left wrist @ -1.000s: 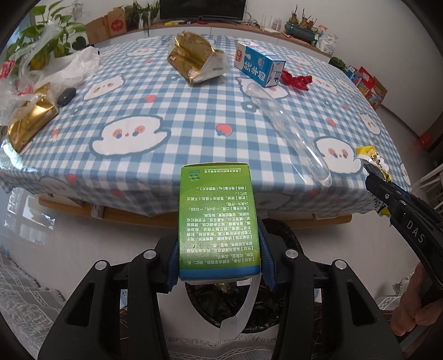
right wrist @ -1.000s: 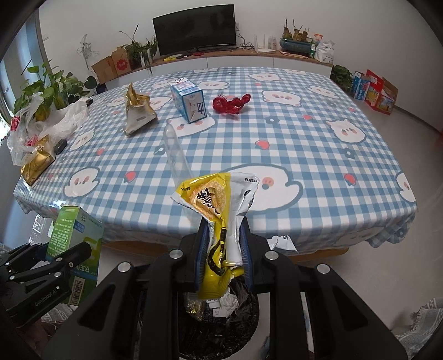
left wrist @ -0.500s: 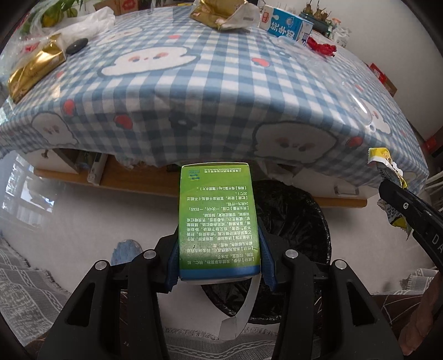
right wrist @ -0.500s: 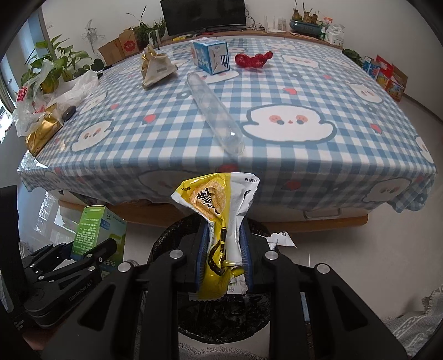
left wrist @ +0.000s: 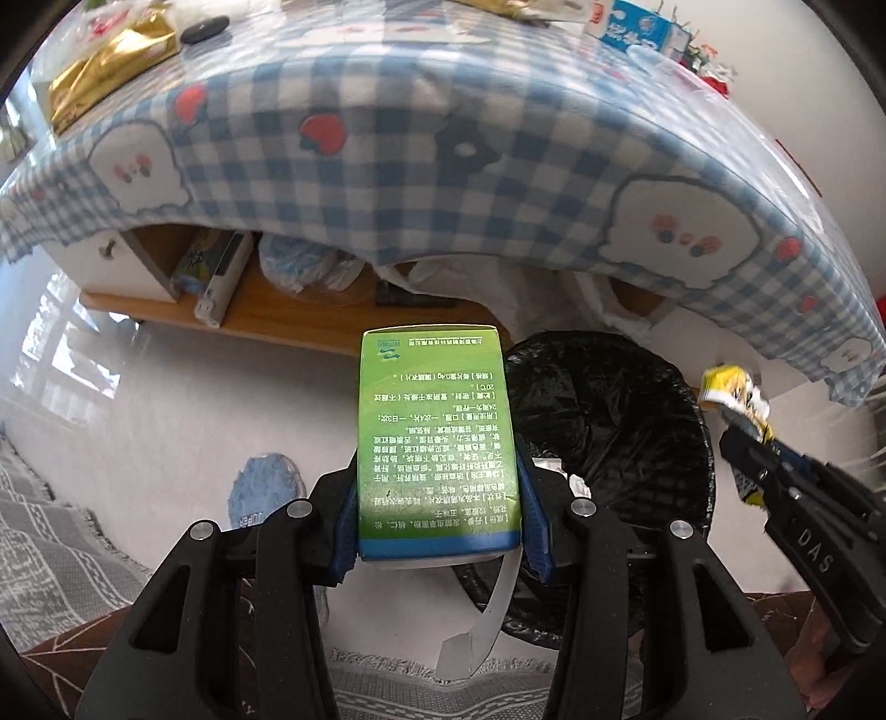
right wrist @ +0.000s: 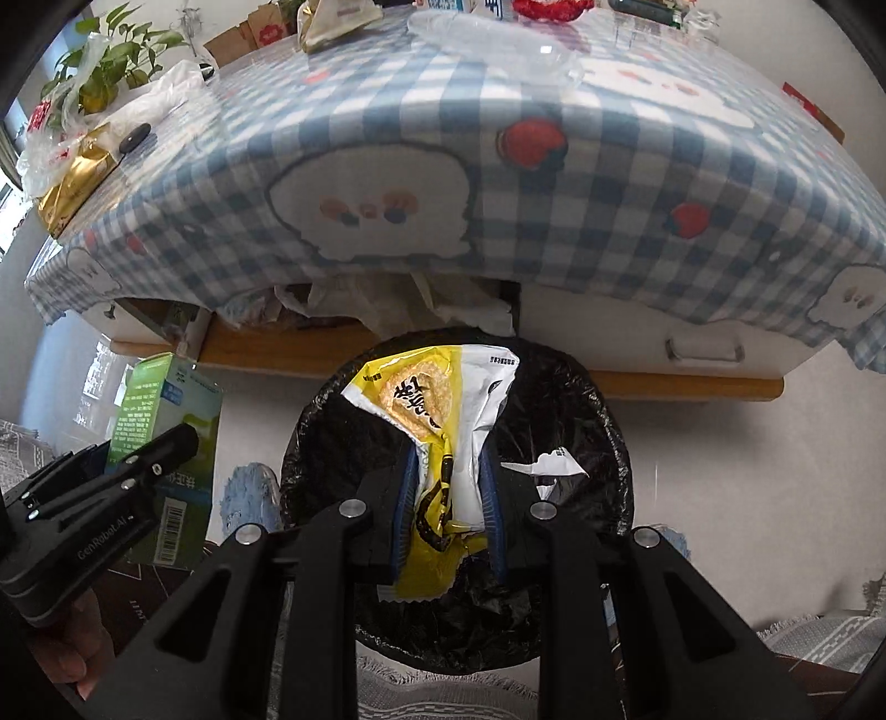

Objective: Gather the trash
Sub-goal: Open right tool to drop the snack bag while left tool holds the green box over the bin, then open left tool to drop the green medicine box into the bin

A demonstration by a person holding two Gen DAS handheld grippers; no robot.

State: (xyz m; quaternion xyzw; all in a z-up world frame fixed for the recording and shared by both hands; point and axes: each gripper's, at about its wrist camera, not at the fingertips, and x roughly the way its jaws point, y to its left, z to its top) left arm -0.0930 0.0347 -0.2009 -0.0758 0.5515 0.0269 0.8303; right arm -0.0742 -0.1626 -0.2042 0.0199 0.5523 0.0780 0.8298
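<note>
The right tool [right wrist: 446,498] is clamped on a crumpled yellow-and-white snack wrapper [right wrist: 437,410], its blue pads pinching the lower half while the printed end fans out ahead of the tips. Straight beyond and below it gapes the black-lined trash bin [right wrist: 603,443], so the wrapper hangs right over the opening and, to my eye, a plain release would drop it in. The left tool [left wrist: 437,498] is closed on a green carton [left wrist: 437,437], held upright with its long axis running away along the fingers; for this one the bin [left wrist: 609,421] lies off to the right, so it looks to need a sideways shift before letting go. The right hand's load is the nearer to going in. The right view shows scraps of white paper [right wrist: 545,462] already in the liner, and the carton's barcode face [right wrist: 174,520]; the left view shows the printed panel instead, and a loose white strip [left wrist: 487,615] dangling under the carton. Further out, the checked tabletop [right wrist: 609,183] carries a clear plastic bottle [right wrist: 493,39] and a gold bag [right wrist: 77,183].
</note>
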